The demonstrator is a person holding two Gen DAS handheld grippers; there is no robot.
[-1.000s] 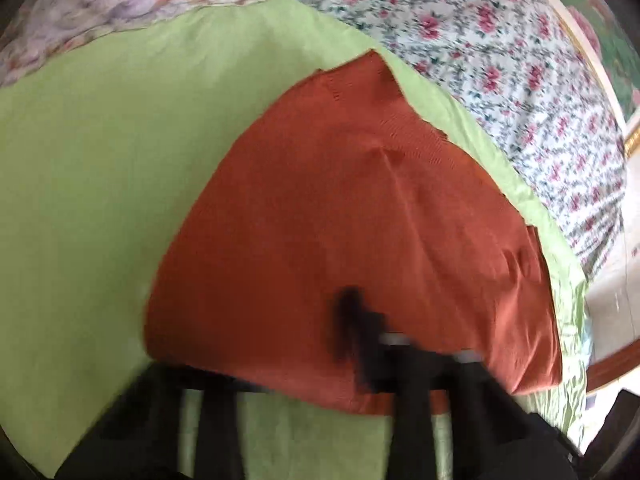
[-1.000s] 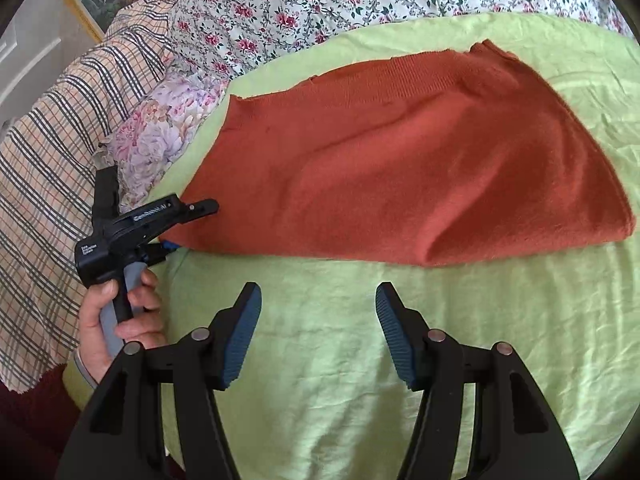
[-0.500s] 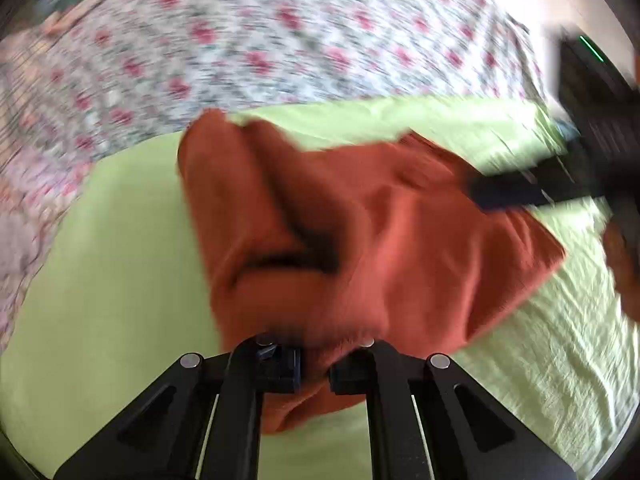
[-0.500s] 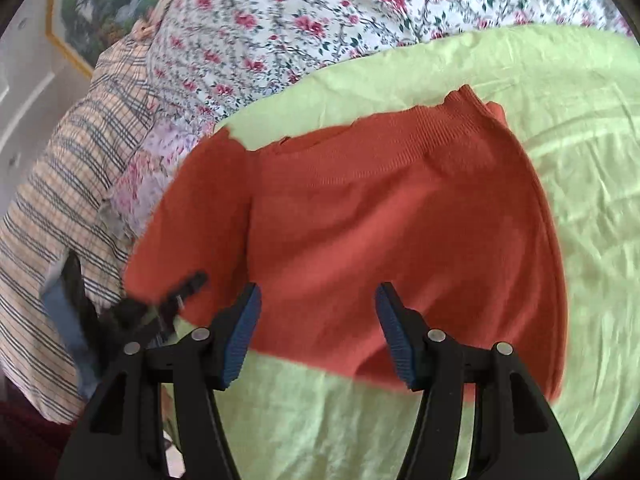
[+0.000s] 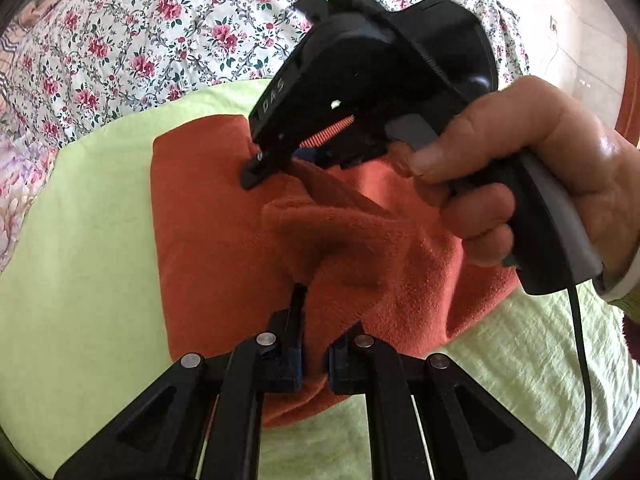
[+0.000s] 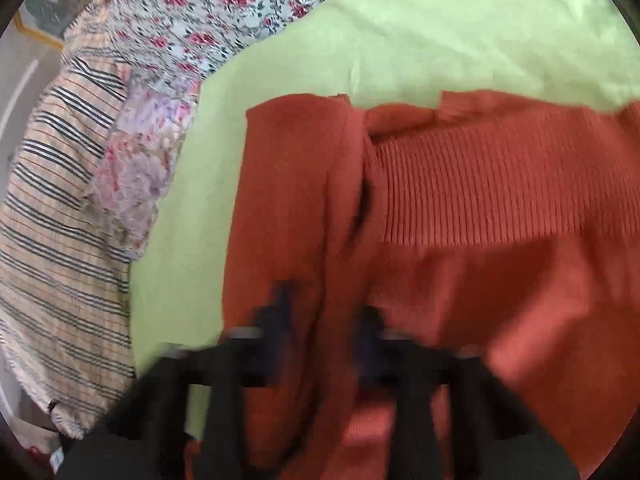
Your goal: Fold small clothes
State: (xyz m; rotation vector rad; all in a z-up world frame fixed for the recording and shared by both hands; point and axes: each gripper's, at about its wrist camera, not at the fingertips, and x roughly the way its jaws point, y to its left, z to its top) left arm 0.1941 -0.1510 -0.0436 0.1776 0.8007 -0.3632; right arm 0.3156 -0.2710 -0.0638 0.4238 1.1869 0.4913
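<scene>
Left gripper (image 5: 314, 364): clamped on a raised fold of the orange sweater (image 5: 224, 240).
Right gripper (image 6: 326, 332): blurred, sweater bunched between its fingers; grip cannot be told.

right gripper (image 5: 256, 168) and the right hand (image 5: 532, 168) crowd the far side of the orange knit (image 5: 216, 248), just beyond the left gripper (image 5: 314, 344). bare green sheet (image 5: 80, 280) lies open on the left; floral bedding (image 5: 140, 40) bounds the far edge.

Rust sweater (image 5: 224, 240) on green-sheeted bed (image 5: 80, 280)
</scene>
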